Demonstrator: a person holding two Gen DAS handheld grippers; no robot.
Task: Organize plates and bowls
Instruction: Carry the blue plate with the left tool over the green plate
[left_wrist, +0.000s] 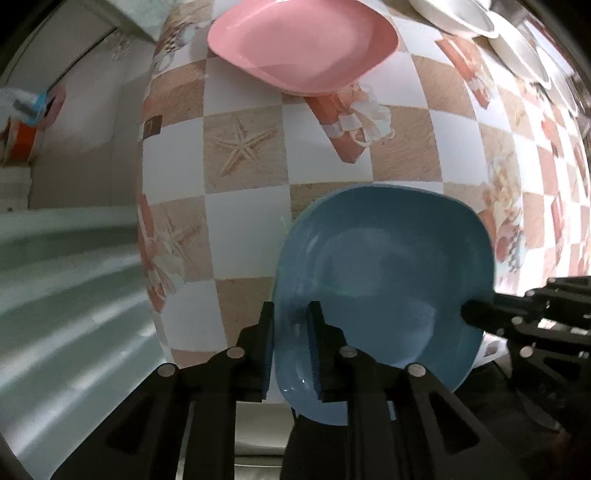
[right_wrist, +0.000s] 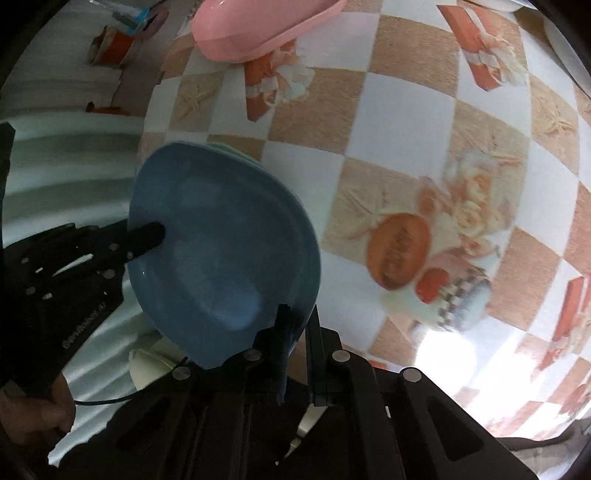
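Beyond the blue rounded-square plastic plate (left_wrist: 384, 273), farther across the checkered seashell-print tablecloth (left_wrist: 251, 147), a pink rounded-square plastic plate (left_wrist: 299, 44) lies flat with open cloth between the two. White dishes (left_wrist: 517, 48) line the table's far right edge, and an orange container (right_wrist: 114, 46) stands off the table to the far left of the pink plate. A pale green rim (right_wrist: 236, 153) peeks from behind the blue plate. The blue plate is held near the table's close edge, tilted up on its side — hollow face toward both cameras. The left gripper (left_wrist: 291, 354) pinches its lower-left rim; the right gripper (right_wrist: 297, 350) is closed on the opposite edge — both clamped tight.
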